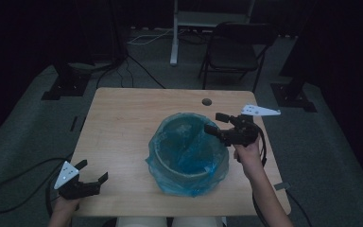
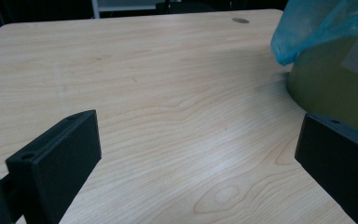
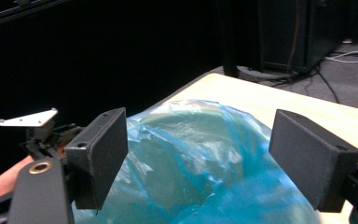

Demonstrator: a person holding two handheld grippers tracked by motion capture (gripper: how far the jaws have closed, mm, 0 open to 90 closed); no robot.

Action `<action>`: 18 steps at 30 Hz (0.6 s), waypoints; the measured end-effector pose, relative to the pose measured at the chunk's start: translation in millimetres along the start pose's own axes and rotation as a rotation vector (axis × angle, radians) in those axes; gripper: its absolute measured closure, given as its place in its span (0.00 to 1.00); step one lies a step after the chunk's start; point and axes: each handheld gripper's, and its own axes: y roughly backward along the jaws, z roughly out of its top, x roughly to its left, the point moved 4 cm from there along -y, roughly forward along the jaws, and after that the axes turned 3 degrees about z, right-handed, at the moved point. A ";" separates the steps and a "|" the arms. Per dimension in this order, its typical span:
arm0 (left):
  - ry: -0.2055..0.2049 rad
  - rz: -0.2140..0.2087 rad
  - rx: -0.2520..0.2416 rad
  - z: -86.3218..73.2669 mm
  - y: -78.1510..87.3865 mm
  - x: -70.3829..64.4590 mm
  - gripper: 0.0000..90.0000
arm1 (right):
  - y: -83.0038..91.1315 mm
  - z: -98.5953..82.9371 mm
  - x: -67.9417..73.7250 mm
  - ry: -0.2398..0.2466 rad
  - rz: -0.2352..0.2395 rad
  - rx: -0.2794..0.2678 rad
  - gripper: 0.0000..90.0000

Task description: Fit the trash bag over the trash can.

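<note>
Hovering at the far right rim of the round olive-green plastic bin [image 1: 189,168], the right gripper [image 1: 216,124] pointed leftward across its mouth, jaws spread wide and holding nothing. The thin translucent blue plastic liner bag [image 1: 187,142] draped the rim and sagged inside, directly ahead of and below those jaws. The left gripper [image 1: 90,174], equally wide open and empty, rested near the front left corner, well apart from the bin, so the right was the nearer. Bin and bag stood right of centre on the pale wood-grain table [image 1: 123,123]; a black folding chair [image 1: 234,49] stood beyond in the dim room.
</note>
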 end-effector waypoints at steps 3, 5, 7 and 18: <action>0.009 0.000 -0.005 0.4 0.3 1.0 0.01 | -14.6 5.4 5.2 0.022 0.025 0.033 0.21; 0.016 0.006 -0.002 0.3 0.5 2.0 0.01 | -26.9 7.4 6.5 0.034 0.039 0.066 0.21; 0.018 0.003 0.002 -1.0 0.8 2.5 0.01 | -41.3 8.1 6.9 0.041 0.064 0.119 0.21; 0.007 0.016 -0.001 -1.3 1.6 1.4 0.01 | -126.5 -7.2 12.1 0.113 0.109 0.527 0.25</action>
